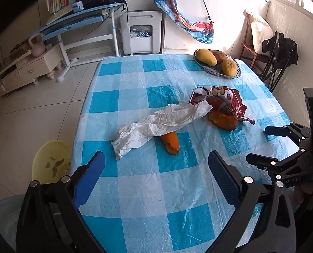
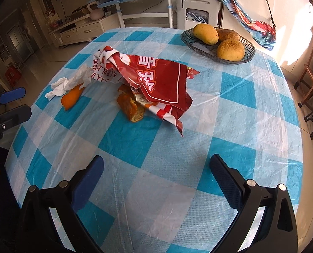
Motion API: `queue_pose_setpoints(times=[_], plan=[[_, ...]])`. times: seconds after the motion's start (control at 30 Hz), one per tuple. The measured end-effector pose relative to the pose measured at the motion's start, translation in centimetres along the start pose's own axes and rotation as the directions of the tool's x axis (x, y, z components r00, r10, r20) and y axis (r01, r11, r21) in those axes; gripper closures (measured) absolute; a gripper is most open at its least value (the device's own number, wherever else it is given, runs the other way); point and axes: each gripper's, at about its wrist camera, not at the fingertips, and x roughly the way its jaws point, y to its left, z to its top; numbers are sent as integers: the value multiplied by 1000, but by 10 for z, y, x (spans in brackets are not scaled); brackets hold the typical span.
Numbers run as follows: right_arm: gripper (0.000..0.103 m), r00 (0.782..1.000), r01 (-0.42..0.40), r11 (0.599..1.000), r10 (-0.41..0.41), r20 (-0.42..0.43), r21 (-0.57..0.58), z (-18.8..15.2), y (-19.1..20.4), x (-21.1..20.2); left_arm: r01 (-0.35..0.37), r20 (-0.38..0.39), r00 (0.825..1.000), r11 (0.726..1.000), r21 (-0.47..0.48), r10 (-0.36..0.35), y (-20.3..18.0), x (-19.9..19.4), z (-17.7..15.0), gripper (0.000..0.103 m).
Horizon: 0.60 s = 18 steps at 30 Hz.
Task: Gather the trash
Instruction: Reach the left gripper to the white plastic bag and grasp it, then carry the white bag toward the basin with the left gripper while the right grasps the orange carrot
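Both pairs of jaws are standing wide apart and holding nothing: the left gripper (image 1: 156,168) is filling the bottom of its own view with blue pads spread to either side, and the right gripper (image 2: 156,170) is doing the same in its view, which reads as both being readied for a first grab rather than carrying anything.

The trash is lying in a loose cluster at the centre of the left view, on the checked tablecloth (image 1: 135,200). The crumpled white tissue (image 1: 156,126) is stretching diagonally from centre-left up toward the red snack wrapper (image 1: 217,101), its lower half draping over one orange peel (image 1: 171,143). A second peel (image 1: 224,120) is sitting just below the wrapper, touching it; in the right view that peel is partly tucked under the wrapper's raised edge, so the wrapper probably wants lifting first on that side.

The left gripper is pointing at the tissue's near end, seemingly its likeliest target, while the right gripper, entering the right edge of the left view, is facing the wrapper.

The bowl of mangoes (image 1: 217,61) at upper right is sitting well apart from the litter and looks like something to leave alone. A yellow lid (image 1: 51,160) is showing at lower left beside the table edge, possibly the bin, though I cannot tell
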Motion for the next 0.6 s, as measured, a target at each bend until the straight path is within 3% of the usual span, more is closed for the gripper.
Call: queue_pose_setpoints(times=[0.2, 0.3, 0.4, 0.47, 0.6], plan=[[6, 995, -24, 1000, 23, 96, 9, -3, 3, -19, 3, -55, 998, 999, 51, 0, -12, 39, 22, 10], [6, 987, -17, 1000, 19, 158, -14, 3, 8, -29, 5, -69, 998, 996, 85, 1, -22, 53, 32, 19], [6, 978, -23, 999, 29, 208, -32, 8, 14, -33, 26, -99, 995, 998, 64, -19, -22, 67, 41, 46], [6, 972, -25, 999, 34, 231, -43, 10, 18, -35, 31, -120, 992, 999, 20, -28, -15, 74, 40, 77], [6, 965, -38, 997, 54, 256, -67, 10, 23, -36, 76, -91, 992, 994, -76, -83, 4, 66, 38, 91]])
